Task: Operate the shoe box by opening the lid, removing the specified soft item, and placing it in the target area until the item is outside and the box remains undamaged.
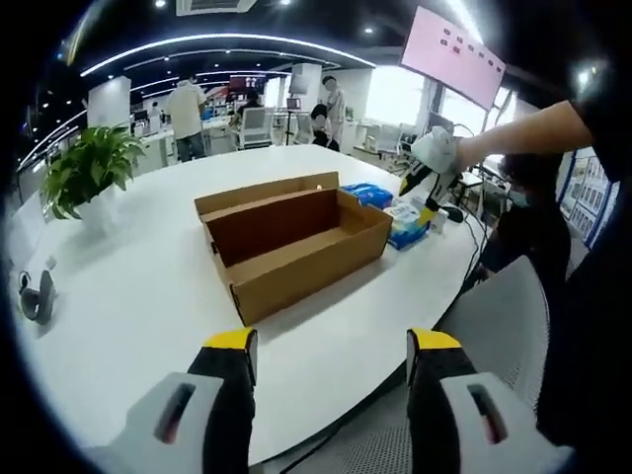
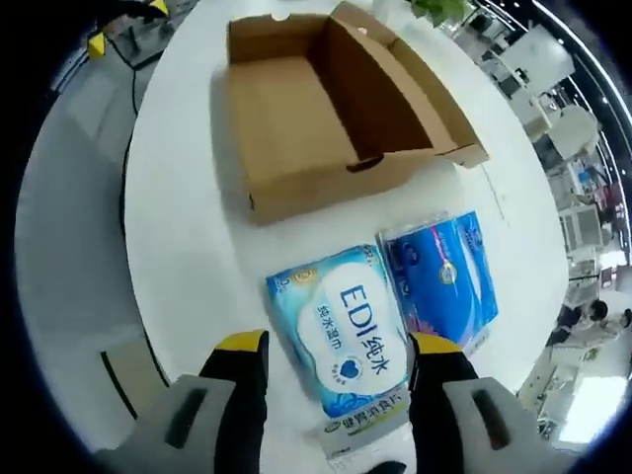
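An open brown cardboard shoe box (image 1: 296,242) lies on the white table (image 1: 148,296), its lid folded back and its inside bare (image 2: 296,109). Beyond its far end lie two soft packs: a light blue wipes pack (image 2: 346,336) and a darker blue pack (image 2: 444,276). My right gripper (image 2: 336,370) hangs open above the light blue pack, one finger on each side, not touching it. In the left gripper view that right gripper (image 1: 430,168) shows over the packs (image 1: 400,217). My left gripper (image 1: 331,360) is open near the table's front edge, short of the box.
A potted green plant (image 1: 84,173) stands at the table's left. A small grey device (image 1: 38,296) lies near the left edge. A cable (image 1: 464,222) runs past the packs. A grey chair (image 1: 494,316) sits by the table edge. People stand at desks behind.
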Demonstrator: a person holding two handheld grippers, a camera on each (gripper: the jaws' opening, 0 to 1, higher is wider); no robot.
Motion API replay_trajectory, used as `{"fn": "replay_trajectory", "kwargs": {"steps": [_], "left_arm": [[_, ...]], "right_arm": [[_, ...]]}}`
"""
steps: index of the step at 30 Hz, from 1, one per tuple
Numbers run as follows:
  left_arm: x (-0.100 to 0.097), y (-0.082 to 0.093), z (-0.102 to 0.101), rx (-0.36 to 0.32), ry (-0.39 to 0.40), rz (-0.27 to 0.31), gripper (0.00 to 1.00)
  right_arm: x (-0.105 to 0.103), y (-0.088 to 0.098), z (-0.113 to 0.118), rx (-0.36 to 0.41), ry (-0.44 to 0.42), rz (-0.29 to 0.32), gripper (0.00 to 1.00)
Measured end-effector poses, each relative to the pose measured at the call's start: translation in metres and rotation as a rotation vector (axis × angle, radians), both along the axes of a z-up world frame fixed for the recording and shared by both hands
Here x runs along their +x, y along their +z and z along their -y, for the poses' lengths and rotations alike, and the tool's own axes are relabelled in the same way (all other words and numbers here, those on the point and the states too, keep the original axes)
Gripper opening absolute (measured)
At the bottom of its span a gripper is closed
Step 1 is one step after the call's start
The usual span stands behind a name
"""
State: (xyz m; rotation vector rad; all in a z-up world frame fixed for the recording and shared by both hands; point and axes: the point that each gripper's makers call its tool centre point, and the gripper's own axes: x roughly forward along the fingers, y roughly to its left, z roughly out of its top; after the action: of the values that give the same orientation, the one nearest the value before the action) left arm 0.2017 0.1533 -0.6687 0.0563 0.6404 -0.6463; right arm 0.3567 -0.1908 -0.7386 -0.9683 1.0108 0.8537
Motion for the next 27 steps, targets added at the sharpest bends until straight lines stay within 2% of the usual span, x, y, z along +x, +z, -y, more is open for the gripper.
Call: {"fn": "replay_trajectory", "kwargs": {"steps": [3, 4, 6, 9, 11, 14, 16, 18, 20, 22, 24, 25, 27], "left_arm": [[0.005, -0.001, -0.006, 0.019, -0.007, 0.002, 0.61], [0.007, -0.001, -0.007, 0.027, -0.016, 0.005, 0.61], [0.011, -0.001, -0.009, 0.044, -0.033, 0.006, 0.62], [0.018, 0.0, -0.011, 0.062, -0.046, 0.013, 0.65], [0.023, -0.001, -0.013, 0.08, -0.06, 0.017, 0.68], [0.03, -0.002, -0.013, 0.094, -0.073, 0.021, 0.7], [0.036, -0.004, -0.014, 0.129, -0.102, 0.027, 0.7], [0.042, -0.006, -0.015, 0.175, -0.144, 0.043, 0.7], [0.047, -0.004, -0.014, 0.183, -0.152, 0.051, 0.7], [0.053, 0.0, -0.012, 0.169, -0.165, 0.06, 0.7], [0.06, 0.005, -0.009, 0.171, -0.186, 0.096, 0.69], [0.063, 0.004, -0.01, 0.194, -0.199, 0.099, 0.69], [0.068, 0.002, -0.009, 0.233, -0.235, 0.105, 0.69]], "right_arm": [[0.001, 0.011, -0.011, 0.103, -0.081, 0.03, 0.71], [0.002, 0.014, -0.014, 0.121, -0.091, 0.037, 0.7], [0.006, 0.026, -0.016, 0.145, -0.116, 0.09, 0.68], [0.009, 0.034, -0.015, 0.15, -0.146, 0.119, 0.75], [0.013, 0.046, -0.02, 0.229, -0.219, 0.148, 0.78], [0.015, 0.057, -0.026, 0.306, -0.264, 0.159, 0.79], [0.014, 0.066, -0.031, 0.357, -0.289, 0.174, 0.79], [0.017, 0.072, -0.031, 0.416, -0.381, 0.199, 0.78], [0.018, 0.081, -0.04, 0.511, -0.443, 0.213, 0.76], [0.02, 0.09, -0.042, 0.557, -0.493, 0.247, 0.76], [0.02, 0.096, -0.042, 0.578, -0.531, 0.262, 0.75], [0.021, 0.099, -0.041, 0.593, -0.564, 0.275, 0.75], [0.019, 0.104, -0.044, 0.643, -0.611, 0.26, 0.75]]}}
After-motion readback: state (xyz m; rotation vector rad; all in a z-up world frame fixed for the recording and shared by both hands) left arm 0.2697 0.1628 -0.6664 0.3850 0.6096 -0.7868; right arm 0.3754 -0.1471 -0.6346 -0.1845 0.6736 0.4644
